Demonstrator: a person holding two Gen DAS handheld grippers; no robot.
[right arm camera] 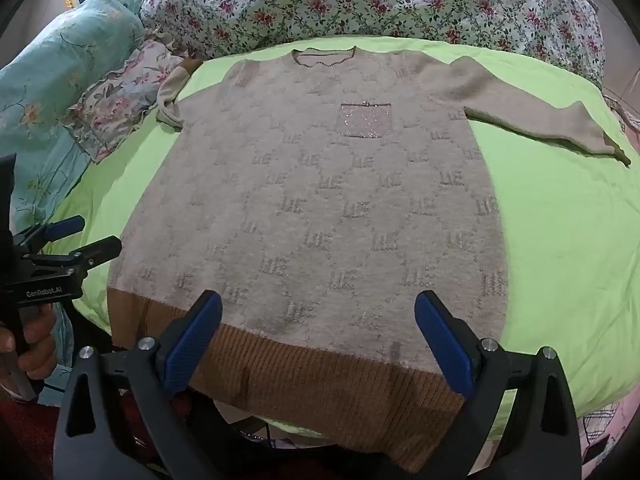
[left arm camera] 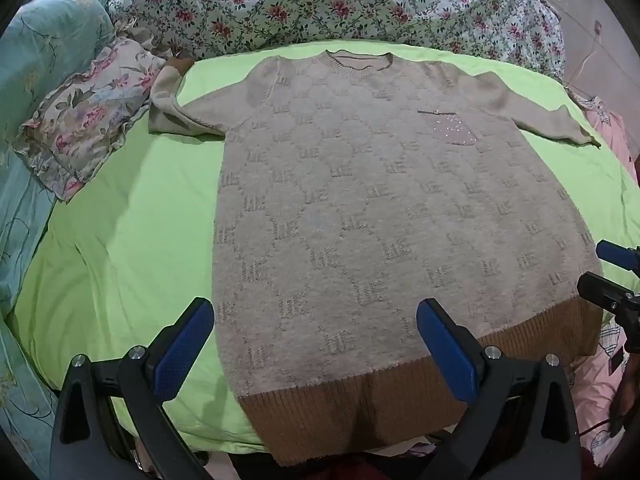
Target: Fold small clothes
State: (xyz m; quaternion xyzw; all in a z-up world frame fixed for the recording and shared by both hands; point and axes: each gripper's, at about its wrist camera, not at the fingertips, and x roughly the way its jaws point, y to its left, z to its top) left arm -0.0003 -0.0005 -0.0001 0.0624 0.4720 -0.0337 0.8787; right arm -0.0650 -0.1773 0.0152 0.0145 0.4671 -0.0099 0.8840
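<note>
A beige knit sweater [left arm camera: 380,208] with a letter pattern, a sparkly chest pocket [left arm camera: 454,130] and a brown ribbed hem [left arm camera: 400,400] lies flat, front up, on a lime green sheet [left arm camera: 132,240], sleeves spread out. It also shows in the right wrist view [right arm camera: 320,208]. My left gripper [left arm camera: 314,316] is open and empty above the hem's left part. My right gripper [right arm camera: 318,312] is open and empty above the hem's right part. Each gripper shows at the edge of the other's view, the right one [left arm camera: 612,272] and the left one [right arm camera: 80,240].
A floral quilt [left arm camera: 320,4] is bunched behind the sweater. A teal quilt [left arm camera: 36,80] and a ruffled floral pillow [left arm camera: 84,120] lie at the left. Pink fabric [left arm camera: 608,128] lies at the right edge. The left sleeve's cuff rests against the pillow.
</note>
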